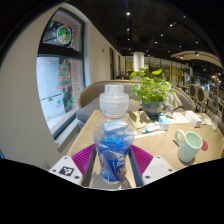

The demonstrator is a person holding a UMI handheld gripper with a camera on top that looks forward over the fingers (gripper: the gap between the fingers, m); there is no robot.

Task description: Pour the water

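Clear plastic bottle [113, 135] with a blue label and white cap stands upright between the fingers, clamped by the gripper [113, 160]; both magenta pads [84, 156] press its sides, so the fingers are closed only to bottle width. Beyond the fingers, slightly right, sits a potted plant [152, 90] on the wooden table [160, 145]. Further right, beside the right finger, stands a pale green mug [188, 146]. Judged step: bottle grasped, pour not begun. The next move calls for carrying the bottle rightward over the mug, then tilting it; the cap appears fitted.

One bottle [114, 140], one mug [189, 146], one plant [152, 88]
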